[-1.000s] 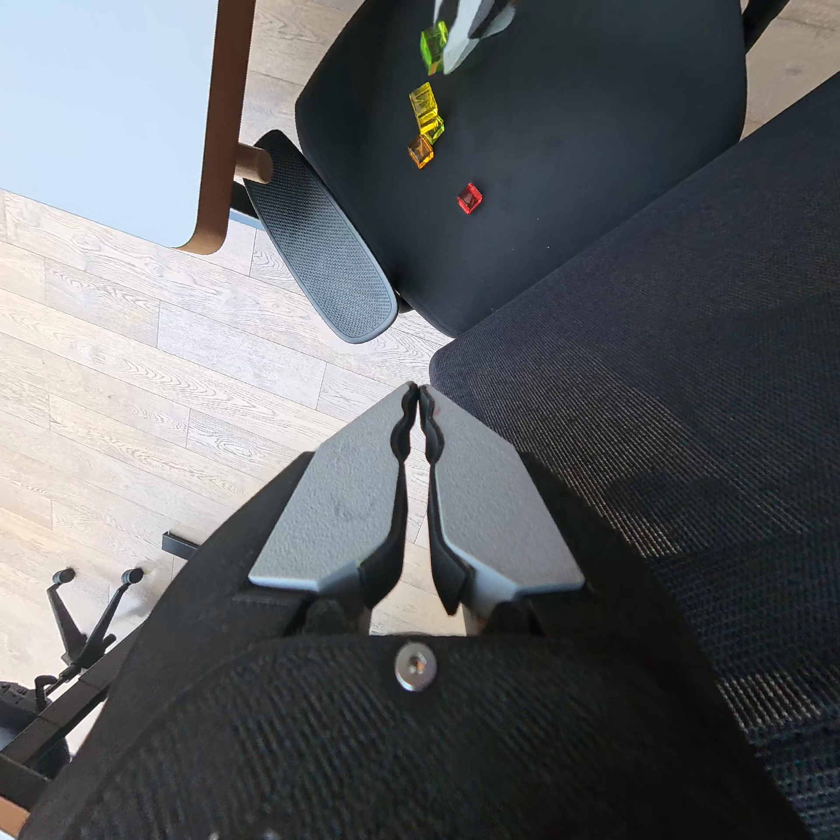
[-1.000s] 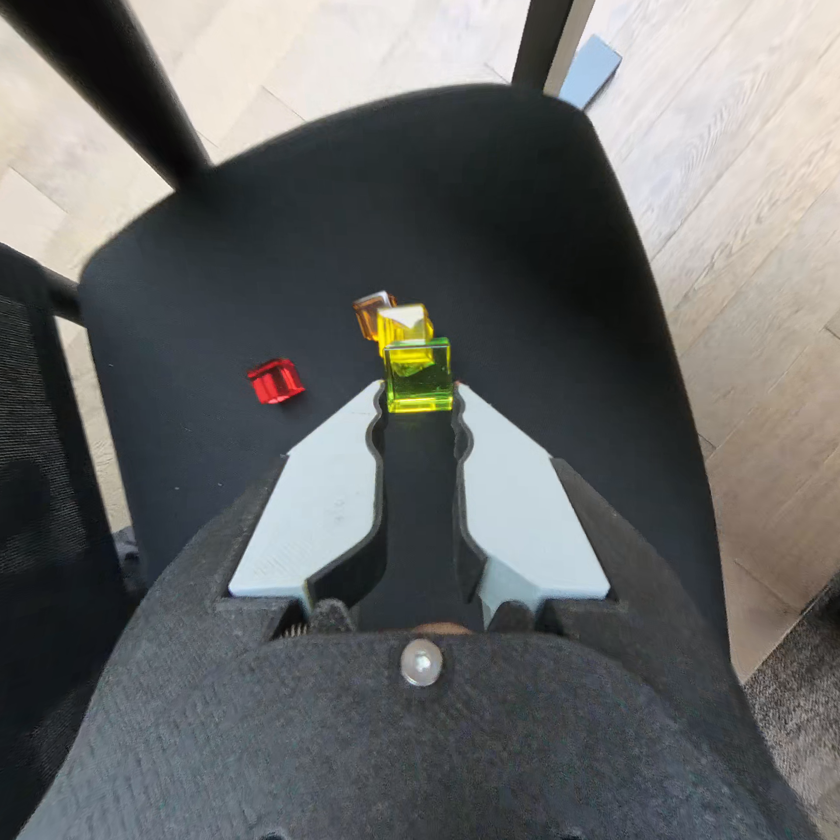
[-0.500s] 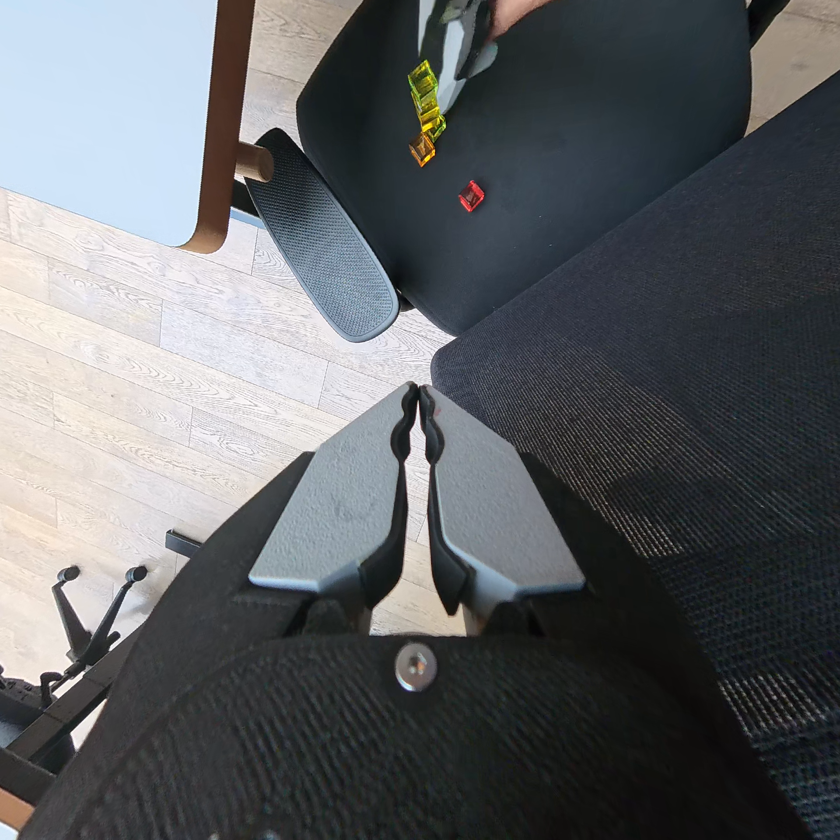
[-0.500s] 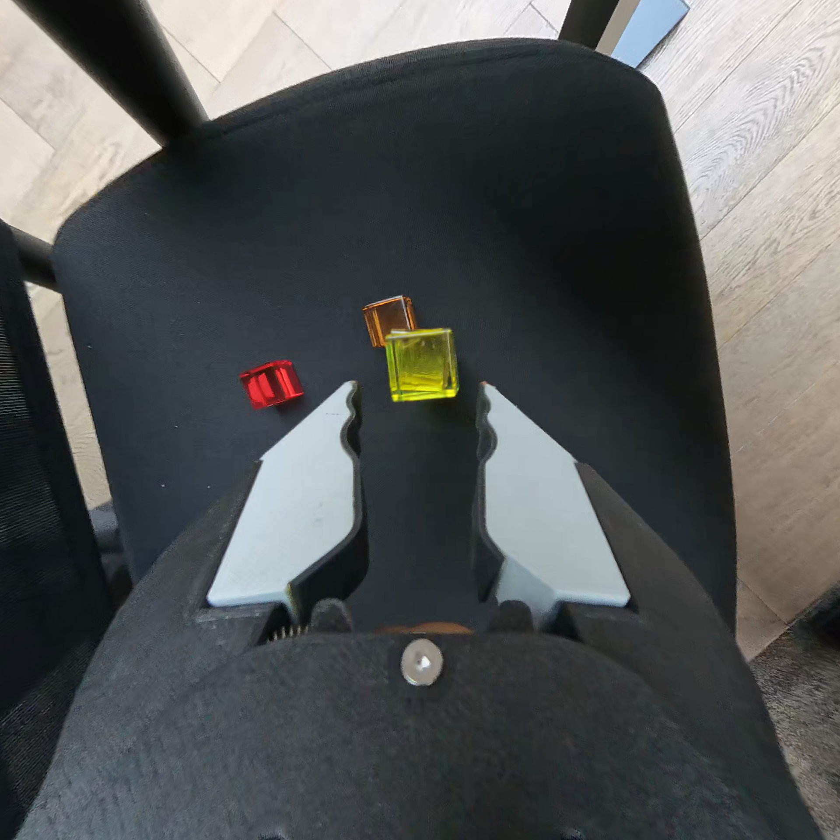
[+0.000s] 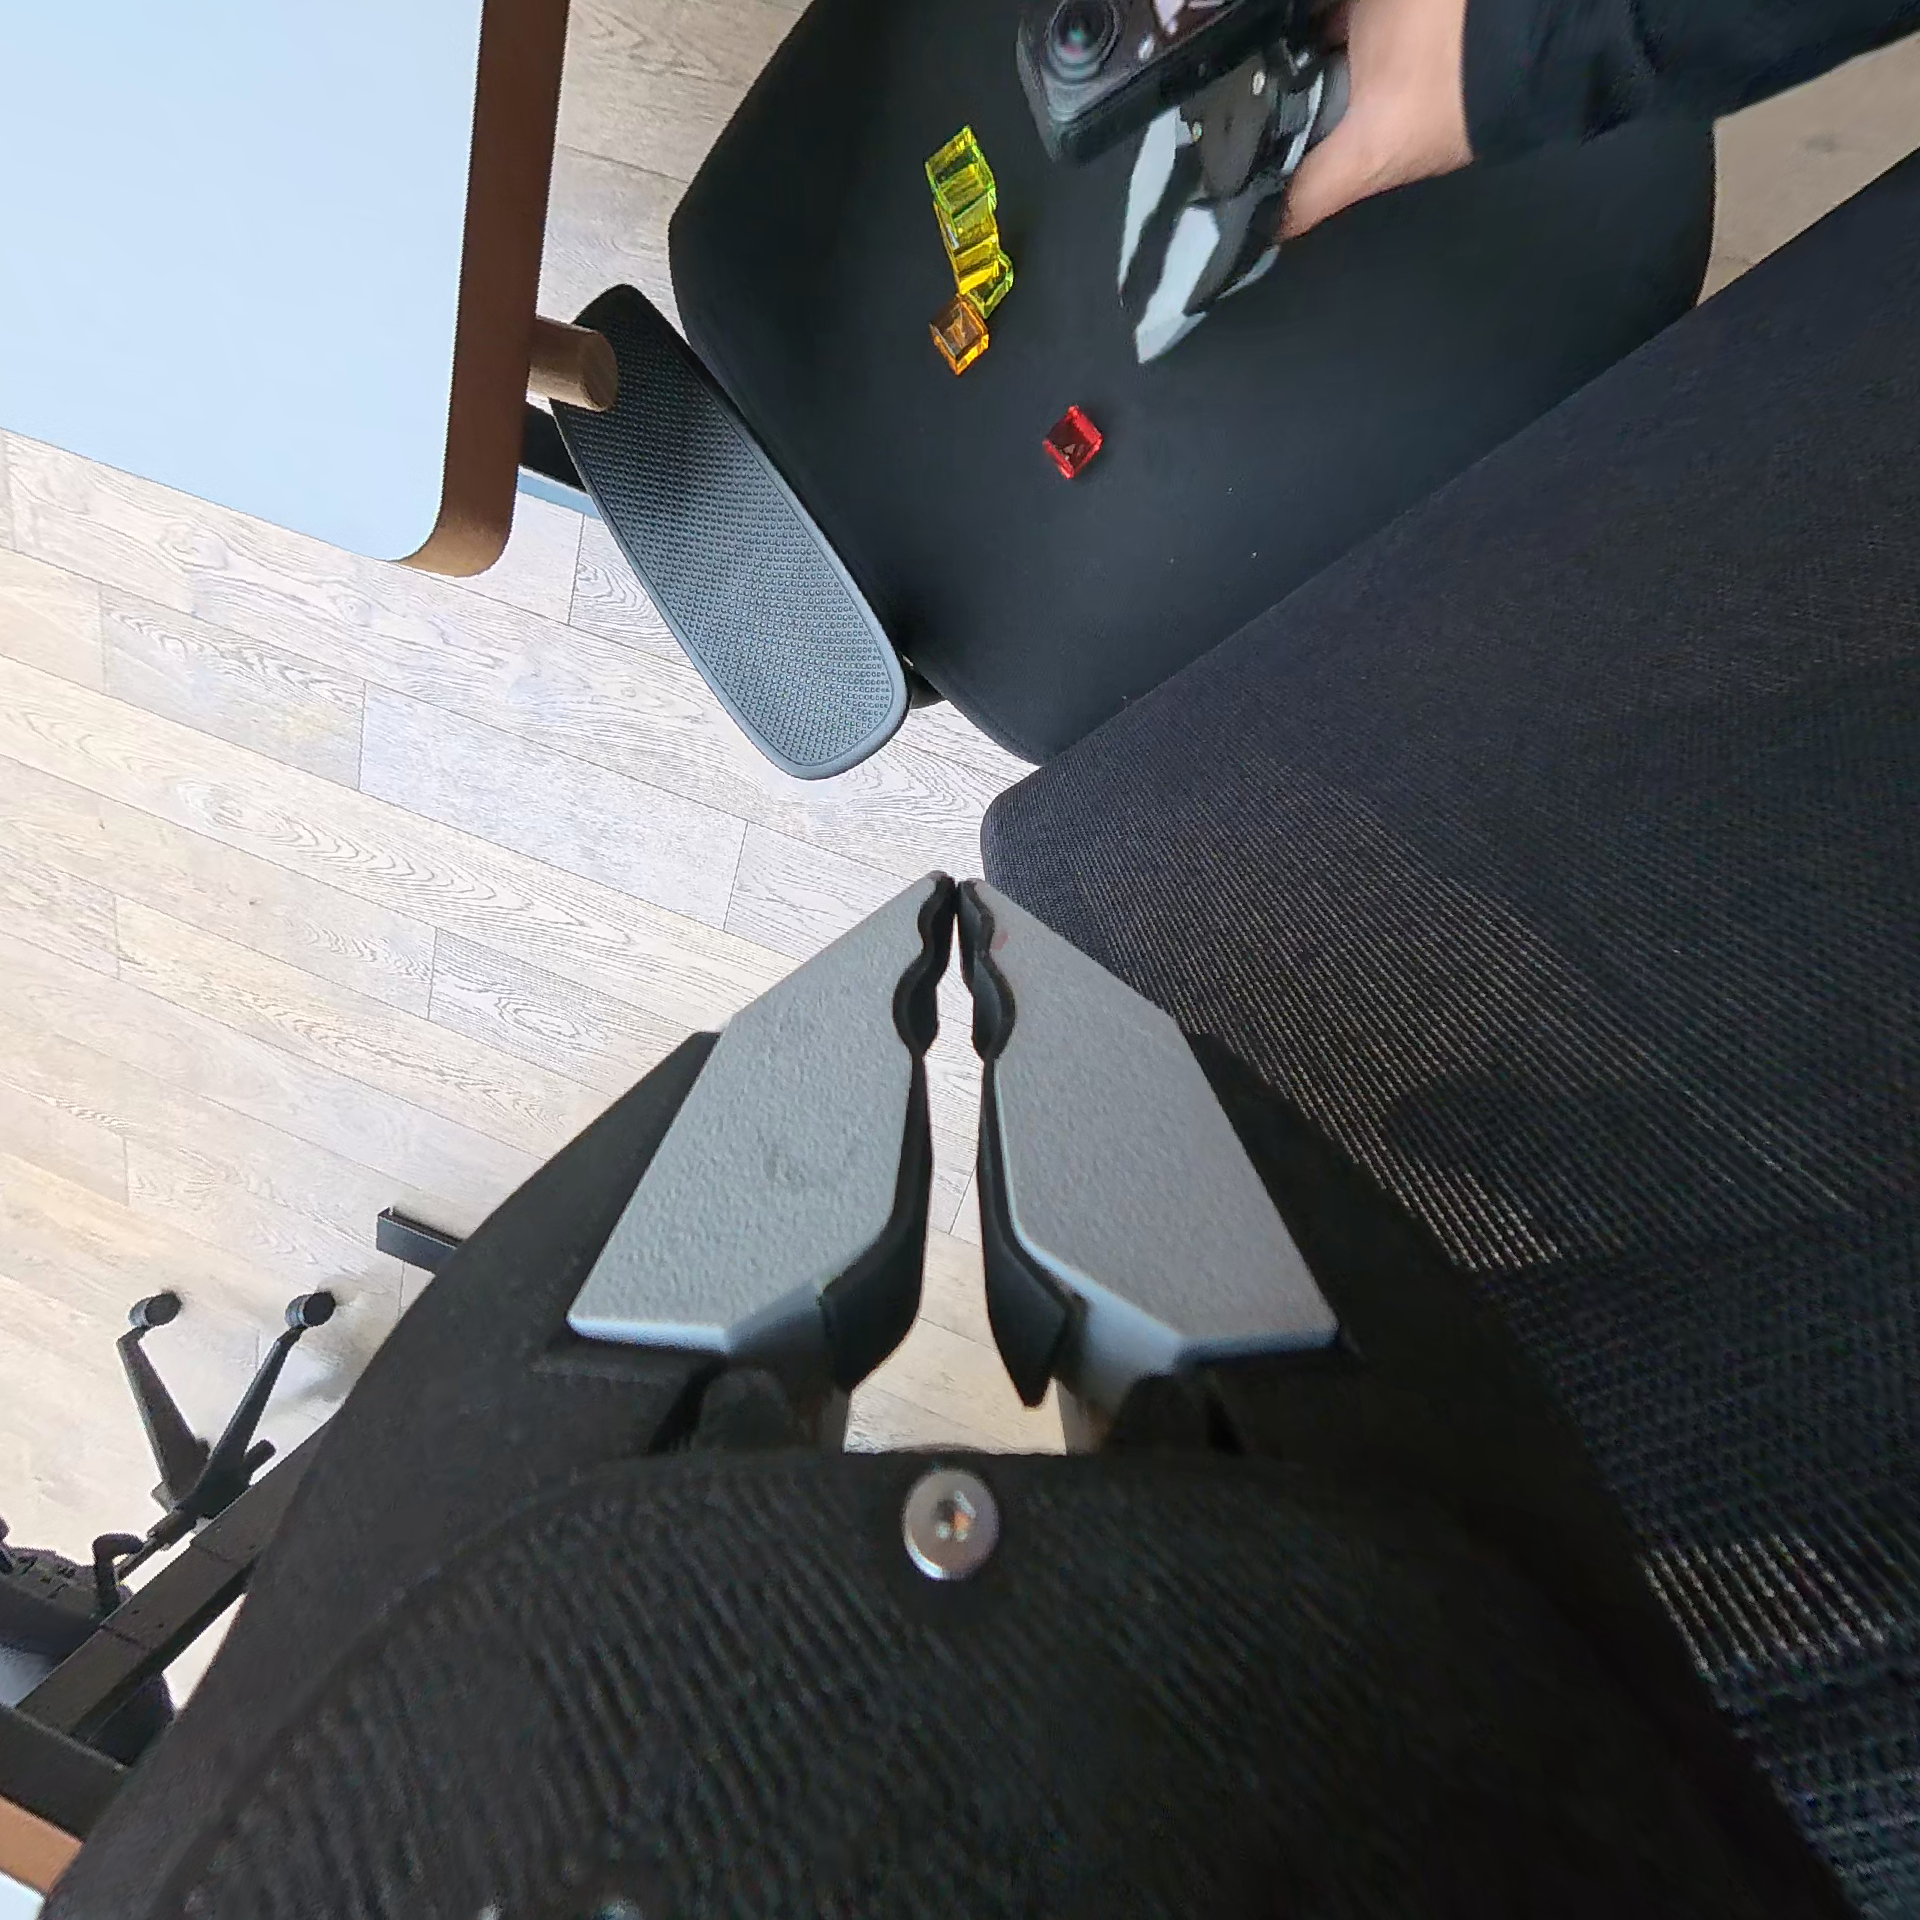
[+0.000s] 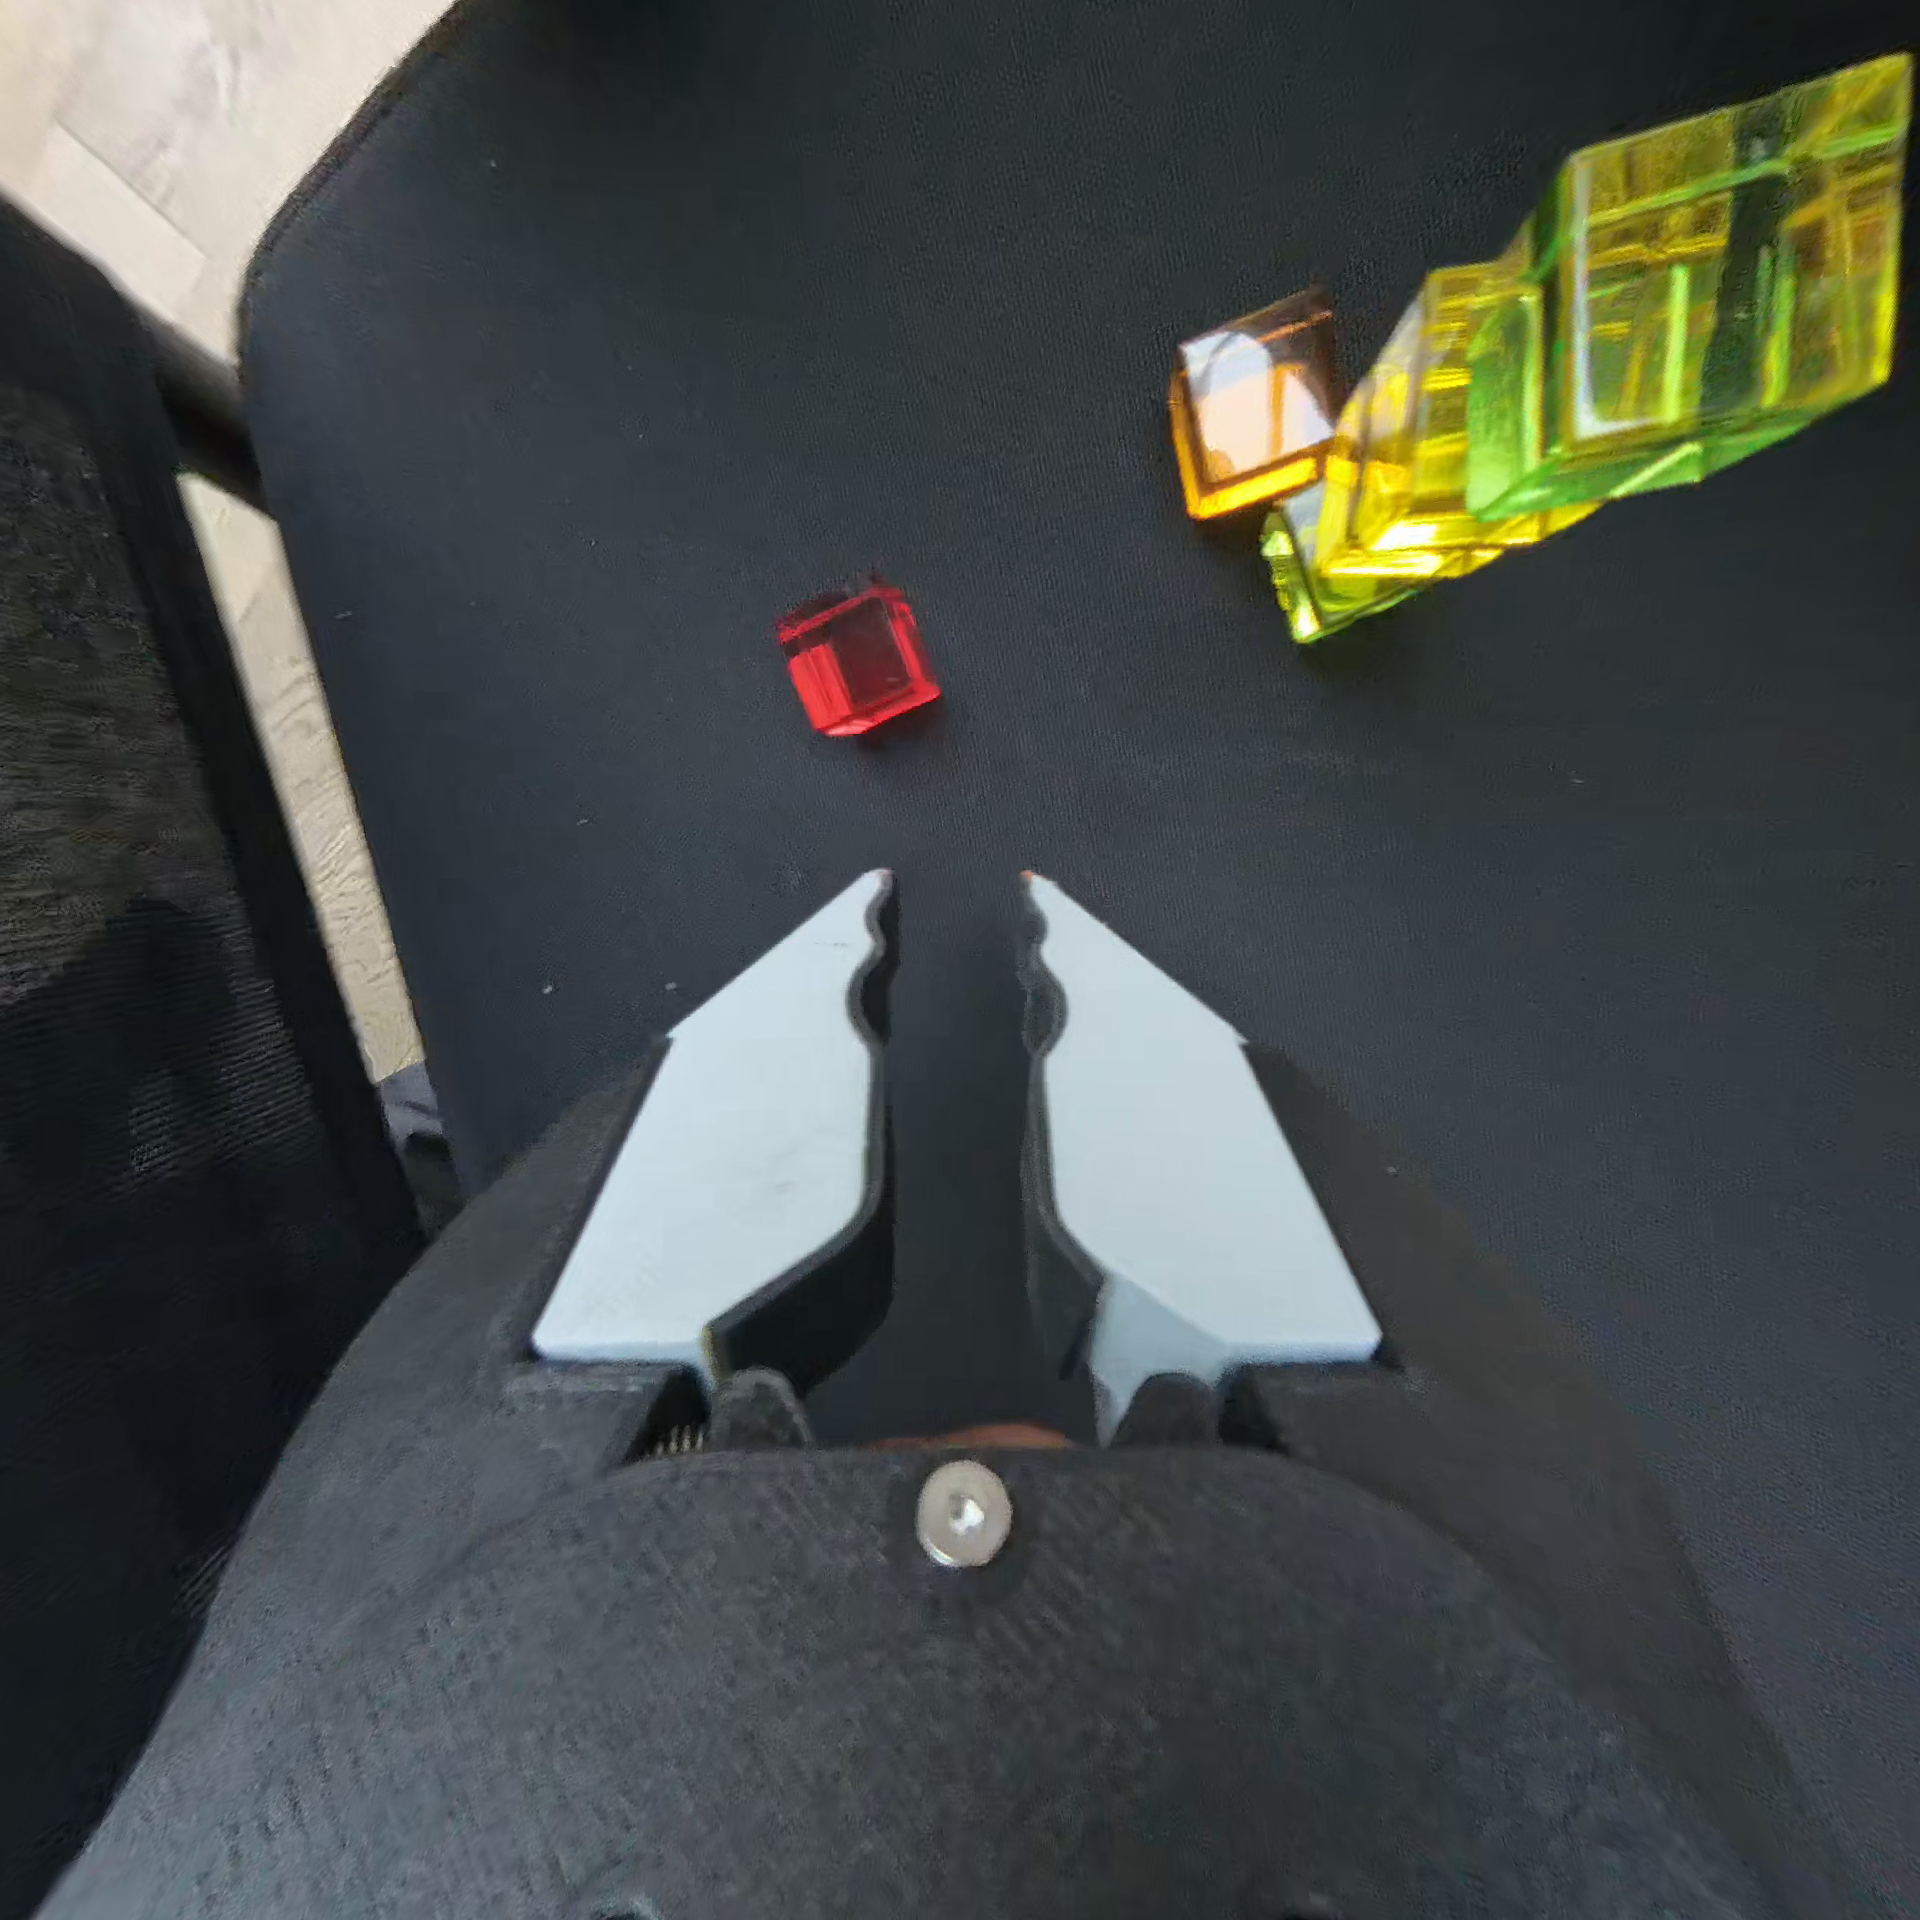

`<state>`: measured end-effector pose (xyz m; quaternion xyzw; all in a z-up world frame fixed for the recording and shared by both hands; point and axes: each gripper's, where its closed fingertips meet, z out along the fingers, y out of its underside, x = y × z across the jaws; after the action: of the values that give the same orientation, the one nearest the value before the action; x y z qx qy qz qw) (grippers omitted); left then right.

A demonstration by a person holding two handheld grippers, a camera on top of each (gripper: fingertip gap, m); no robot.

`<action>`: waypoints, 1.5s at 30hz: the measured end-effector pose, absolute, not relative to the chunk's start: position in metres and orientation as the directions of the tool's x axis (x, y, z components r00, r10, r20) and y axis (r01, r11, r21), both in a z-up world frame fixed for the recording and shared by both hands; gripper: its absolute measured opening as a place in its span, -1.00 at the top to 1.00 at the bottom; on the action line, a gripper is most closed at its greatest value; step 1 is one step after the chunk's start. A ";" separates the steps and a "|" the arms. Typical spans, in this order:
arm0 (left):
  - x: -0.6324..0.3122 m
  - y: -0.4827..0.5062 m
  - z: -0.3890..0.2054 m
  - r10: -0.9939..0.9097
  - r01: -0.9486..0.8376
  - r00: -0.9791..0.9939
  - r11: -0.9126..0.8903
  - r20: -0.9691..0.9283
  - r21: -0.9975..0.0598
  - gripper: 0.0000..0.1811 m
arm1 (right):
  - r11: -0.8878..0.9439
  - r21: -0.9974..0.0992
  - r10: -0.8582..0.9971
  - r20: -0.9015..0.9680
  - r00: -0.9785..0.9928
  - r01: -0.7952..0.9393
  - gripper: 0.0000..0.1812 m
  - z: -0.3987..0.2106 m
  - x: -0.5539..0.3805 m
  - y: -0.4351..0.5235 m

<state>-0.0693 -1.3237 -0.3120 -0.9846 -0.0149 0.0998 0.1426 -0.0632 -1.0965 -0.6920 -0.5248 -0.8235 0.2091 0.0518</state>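
Note:
Clear plastic cubes lie on a black chair seat (image 6: 1351, 1039). A stack of green and yellow cubes (image 6: 1538, 384) stands at the upper right of the right wrist view, an orange cube (image 6: 1252, 405) beside it. A red cube (image 6: 860, 657) lies alone. My right gripper (image 6: 956, 881) is open and empty, low over the seat just short of the red cube. In the left wrist view the stack (image 5: 968, 220), orange cube (image 5: 958, 332), red cube (image 5: 1072, 441) and right gripper (image 5: 1184, 281) show far off. My left gripper (image 5: 956, 891) is shut and empty by a second seat's corner (image 5: 1455, 935).
A pale blue table with a wooden edge (image 5: 488, 312) stands at the upper left. A chair armrest (image 5: 727, 540) juts out below it. Light wood floor (image 5: 312, 883) lies under the left gripper. A black chair base (image 5: 177, 1455) sits at the lower left. A person's hand (image 5: 1382, 114) holds the right gripper. About 45 cm separates my left fingertips from my right.
My right gripper let go of the green cube on top of the stack, then drew back and swung left towards the red cube. The left gripper has not moved.

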 end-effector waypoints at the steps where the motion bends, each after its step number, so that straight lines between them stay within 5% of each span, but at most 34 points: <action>1: -0.069 -1.324 -0.312 0.059 0.002 0.980 -0.959 -0.191 -0.283 1.00 | 0.349 -0.390 0.900 -0.112 -0.420 0.852 0.89 -0.695 -0.067 -1.091; 7: -0.070 -1.325 -0.313 0.060 0.005 0.980 -0.961 -0.191 -0.277 1.00 | 0.044 -0.367 0.991 -0.099 -0.086 0.929 1.00 -0.701 -0.092 -1.013; 12: -0.070 -1.324 -0.312 0.064 0.008 0.980 -0.959 -0.189 -0.284 1.00 | -0.162 -0.521 0.942 -0.336 -0.027 0.838 0.93 -0.624 -0.154 -1.005; 22: -0.073 -1.323 -0.310 0.083 0.022 0.977 -0.955 -0.196 -0.296 1.00 | -0.056 -0.594 0.953 -0.272 -0.135 0.803 0.95 -0.627 -0.187 -1.039; 28: -0.072 -1.323 -0.310 0.079 0.018 0.978 -0.955 -0.195 -0.297 1.00 | 0.051 -0.476 0.970 -0.186 -0.157 0.878 0.90 -0.662 -0.169 -1.057; 34: -0.073 -1.322 -0.309 0.079 0.015 0.977 -0.952 -0.199 -0.307 1.00 | 0.010 -0.512 0.953 -0.255 -0.163 0.859 0.80 -0.667 -0.149 -1.059; 38: -0.073 -1.321 -0.309 0.082 0.016 0.977 -0.951 -0.199 -0.309 1.00 | -0.062 -0.530 0.967 -0.243 -0.081 0.846 1.00 -0.672 -0.134 -1.043; 43: -0.073 -1.320 -0.308 0.077 0.009 0.976 -0.949 -0.205 -0.314 1.00 | -0.064 -0.322 0.987 -0.161 0.012 0.945 1.00 -0.732 -0.082 -1.028; 45: -0.074 -1.321 -0.308 0.075 0.006 0.975 -0.950 -0.210 -0.312 1.00 | -0.108 -0.339 0.983 -0.177 0.049 0.935 1.00 -0.733 -0.081 -1.027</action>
<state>-0.0735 -1.3209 -0.3078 -0.9813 -0.0205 0.1101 0.1565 -0.0806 -1.0271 -0.7327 -0.7212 -0.6647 0.1834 0.0658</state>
